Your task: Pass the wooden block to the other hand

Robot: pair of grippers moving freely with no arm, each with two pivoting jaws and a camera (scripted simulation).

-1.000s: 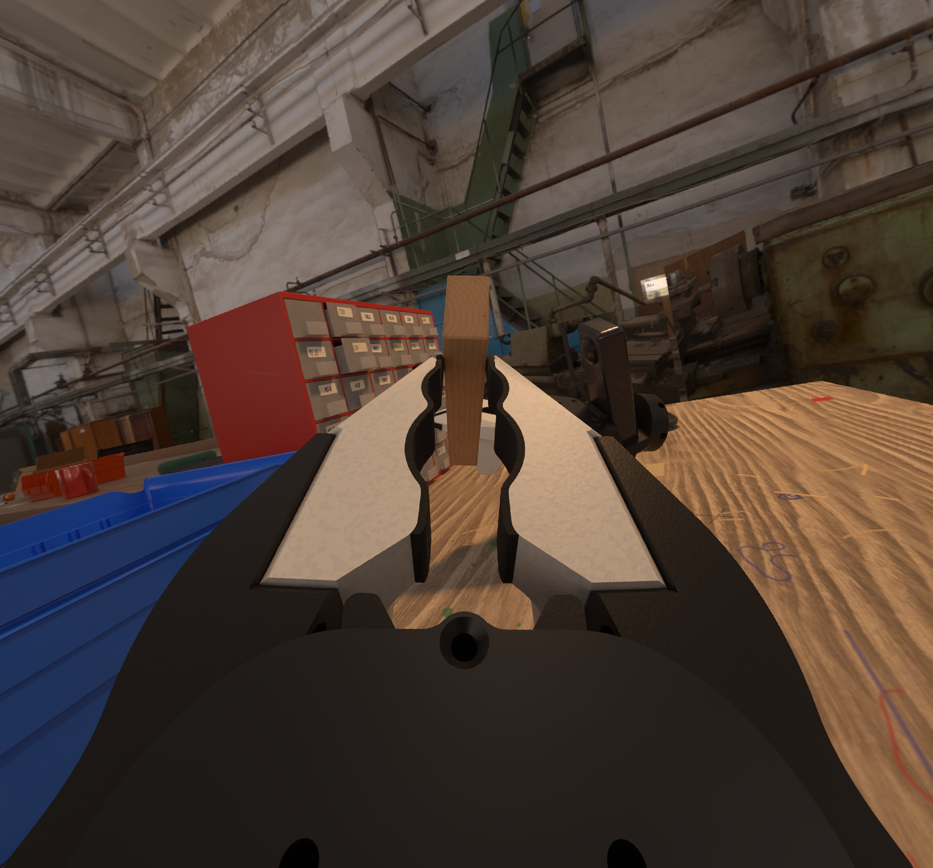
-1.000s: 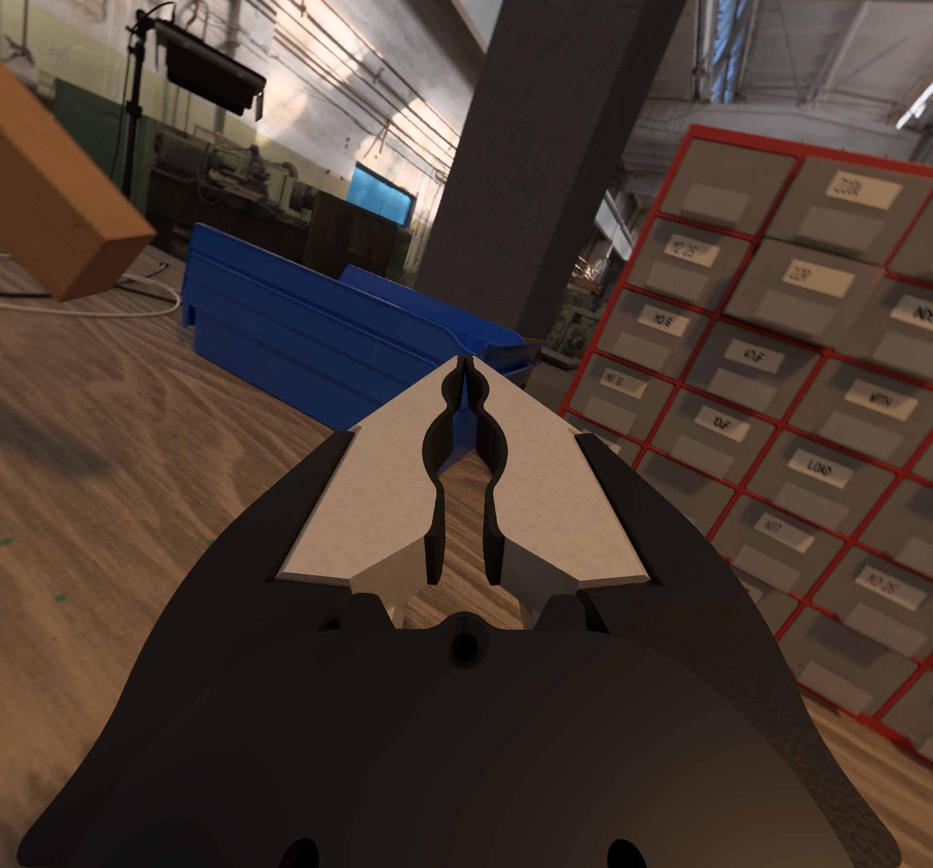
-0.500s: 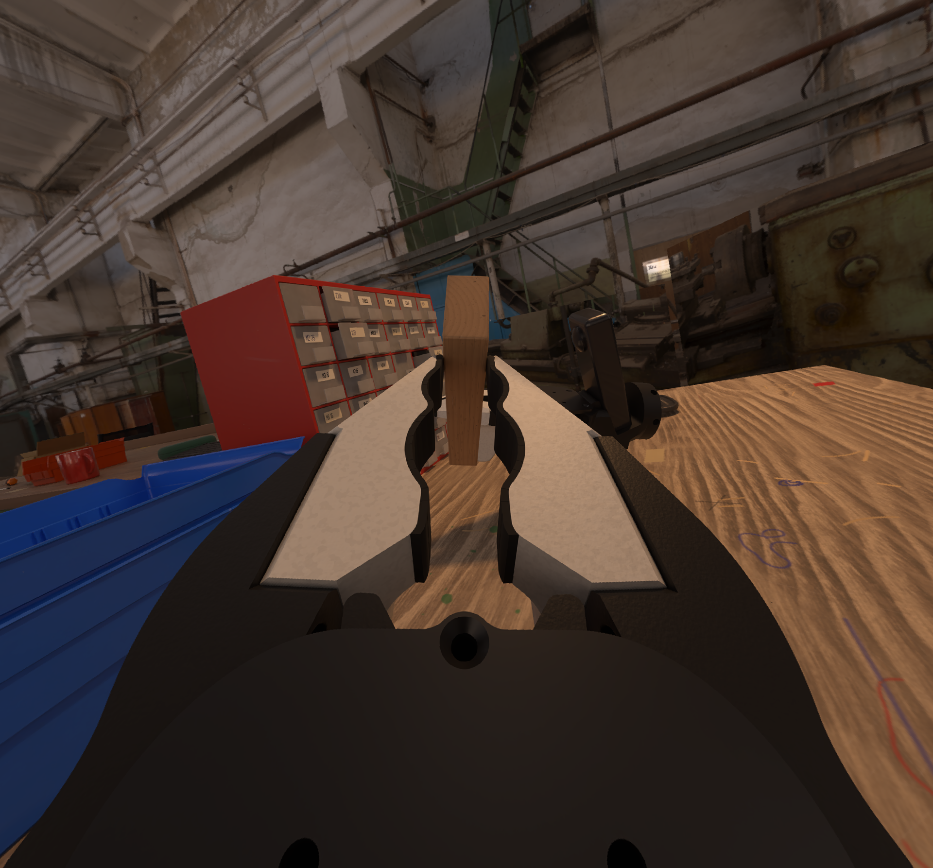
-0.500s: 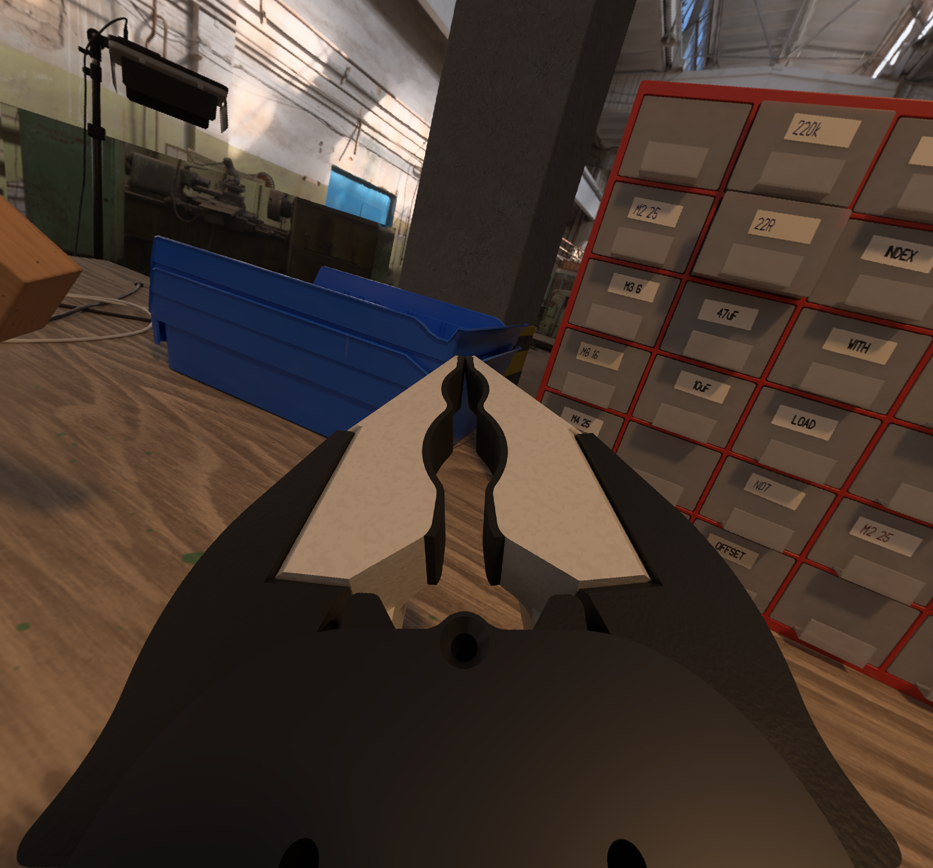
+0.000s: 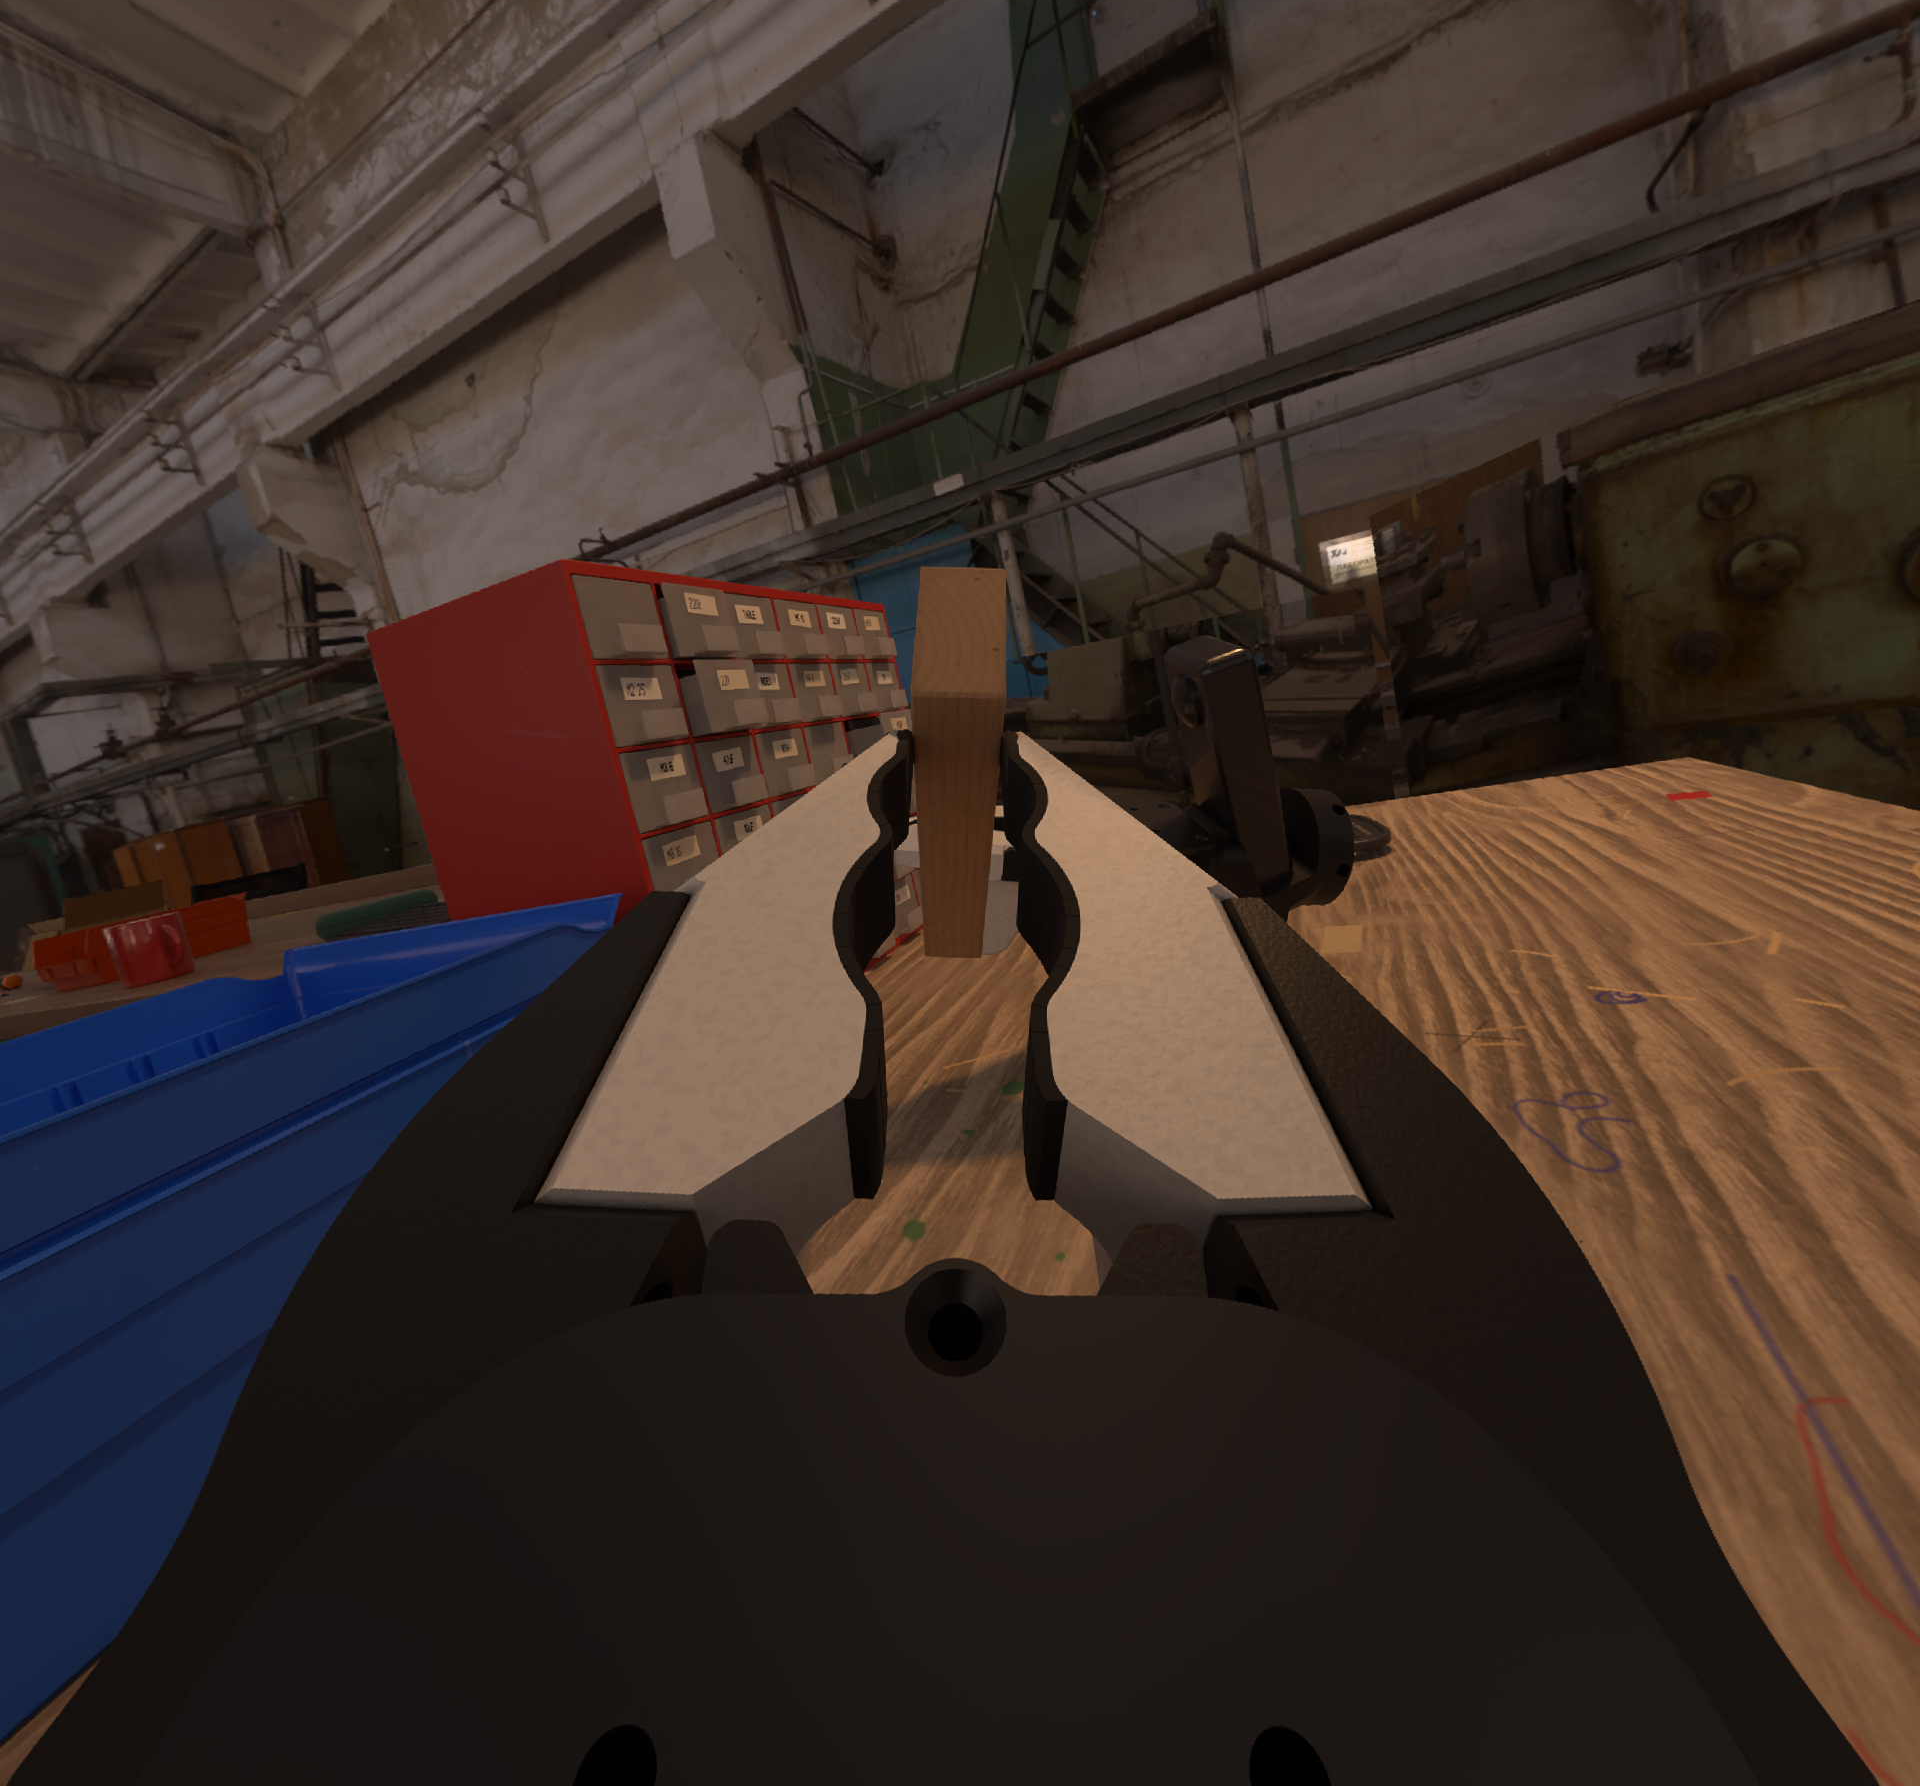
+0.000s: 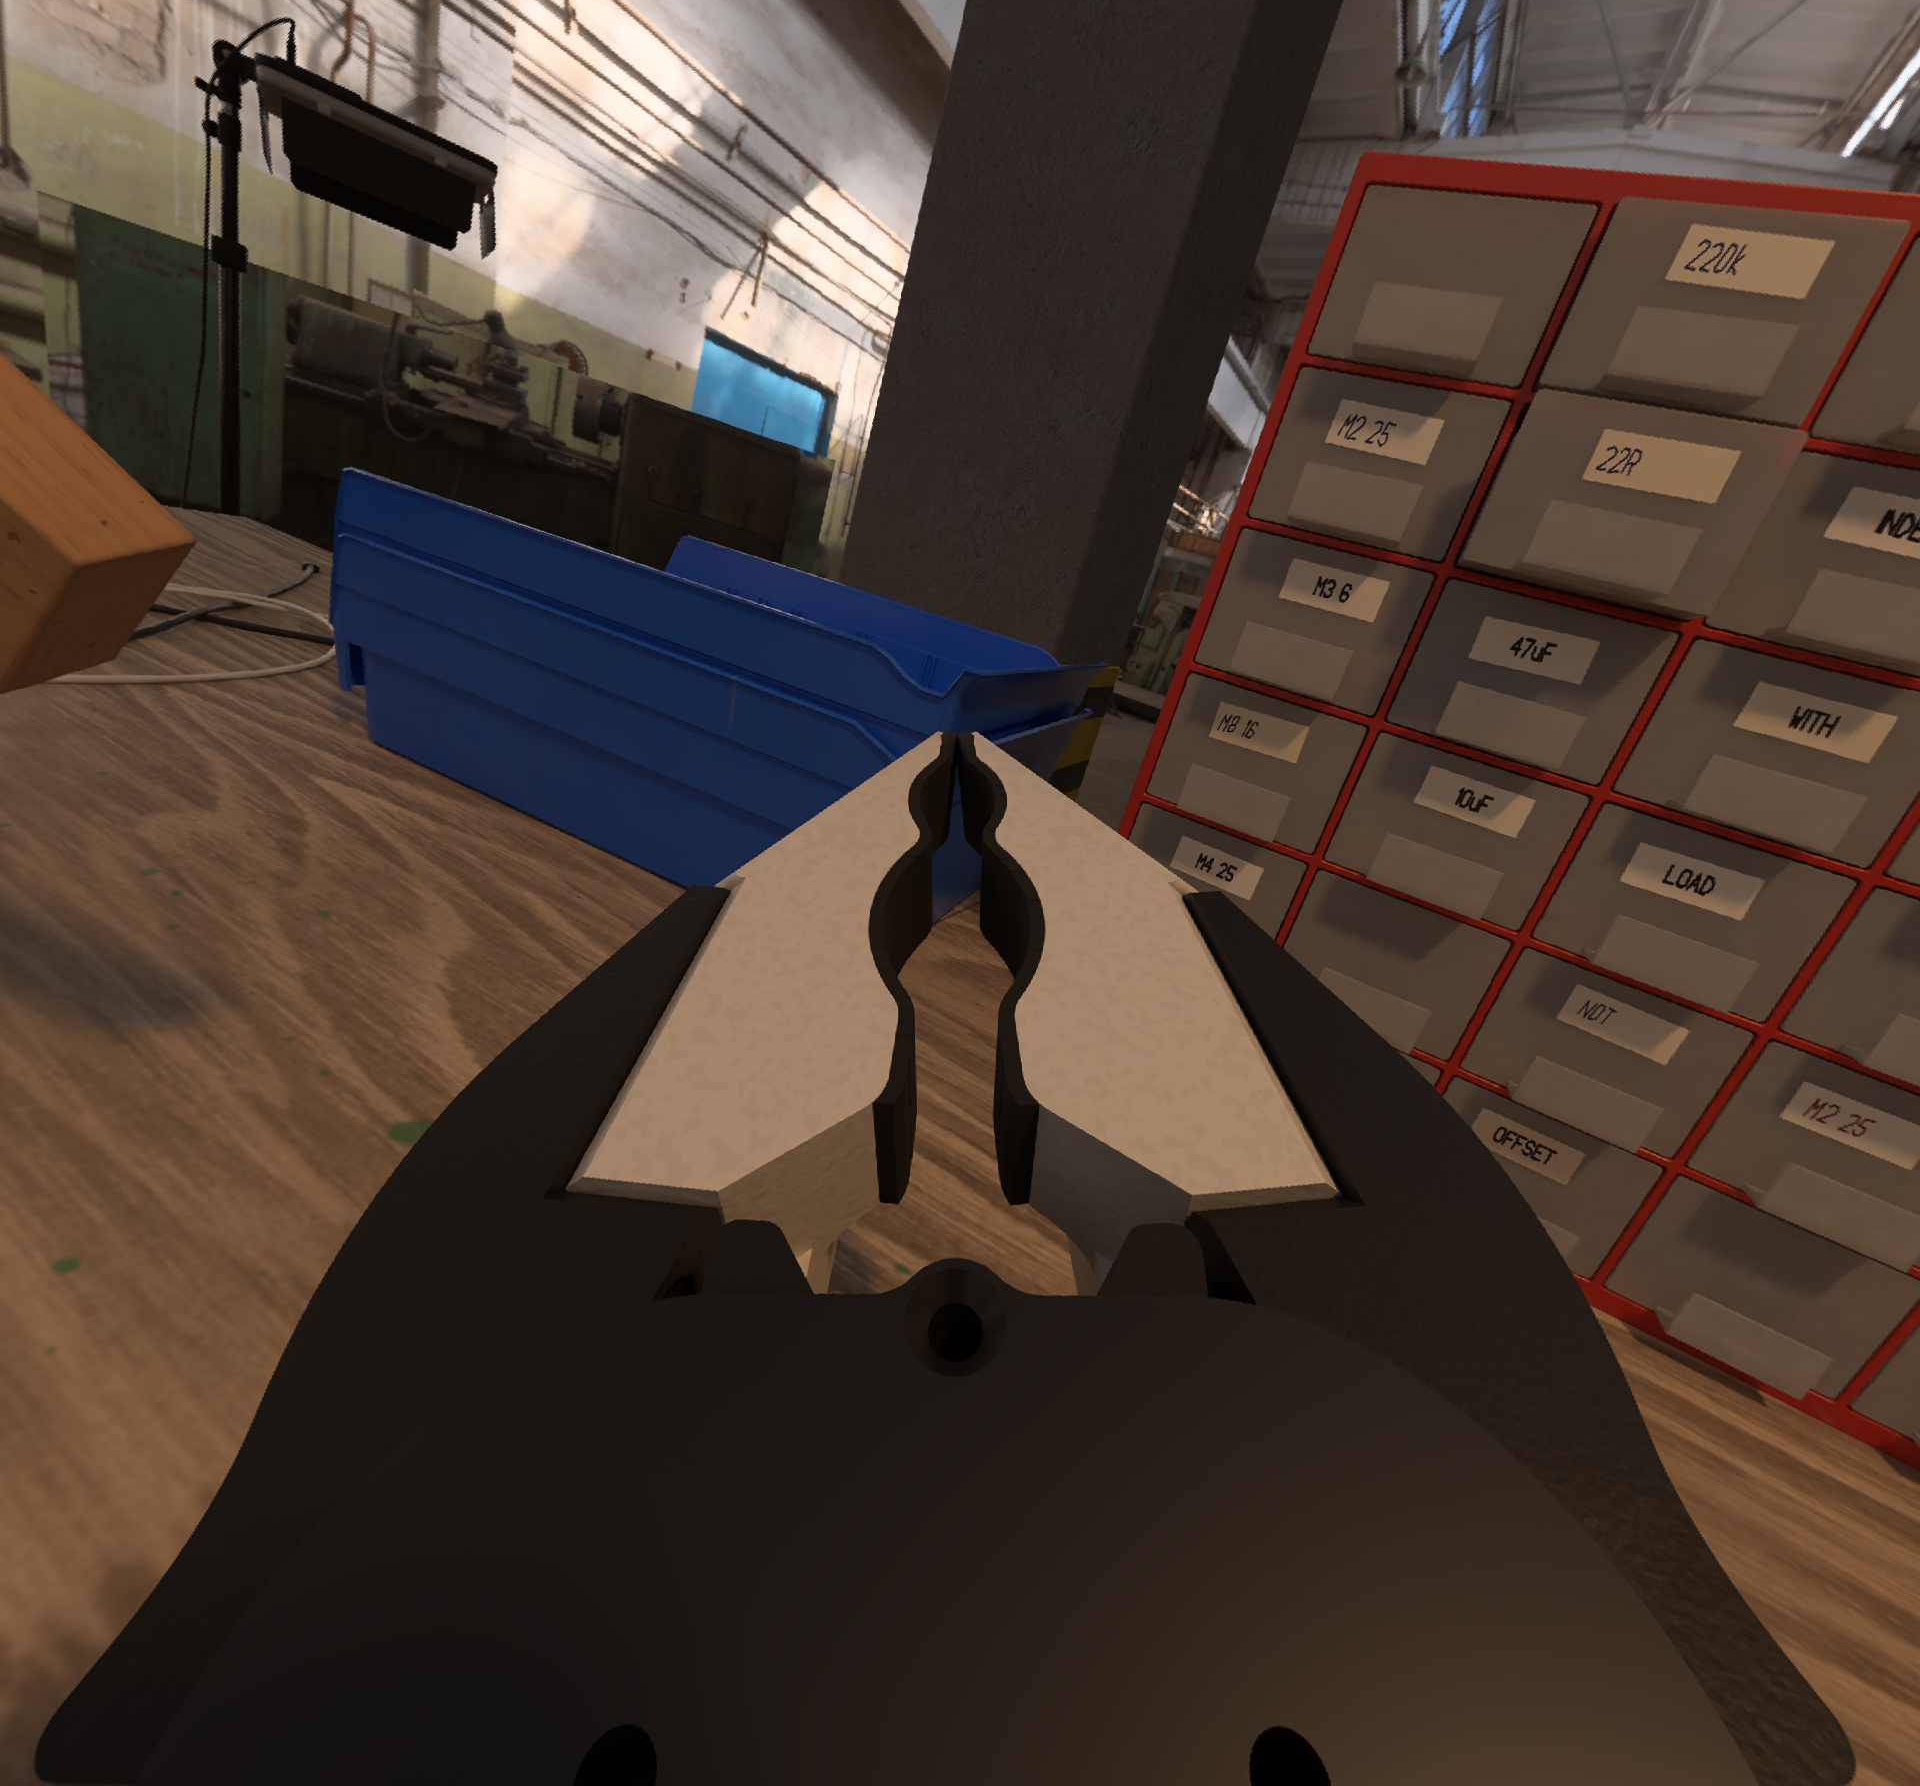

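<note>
My left gripper [image 5: 957, 744] is shut on the wooden block [image 5: 958, 760], which stands upright between the fingertips, held above the wooden table [image 5: 1558, 1009]. The block's corner also shows at the left edge of the right wrist view [image 6: 73, 562], in the air. My right gripper [image 6: 957, 744] is shut and empty, pointing at the blue bins and the drawer cabinet. It also shows in the left wrist view as a dark body [image 5: 1242, 780] just right of and beyond the block.
A red cabinet of grey drawers [image 5: 623, 728] [image 6: 1610, 749] stands on the table. Stacked blue bins [image 6: 644, 676] [image 5: 208, 1165] lie beside it. White and dark cables [image 6: 229, 624] lie on the table. A dark pillar [image 6: 1091, 230] rises behind the bins.
The left gripper with the block has tilted slightly, so the cabinet now sits higher in its view. The right gripper turned toward the cabinet, then back left a little; the block's corner shows larger again.
</note>
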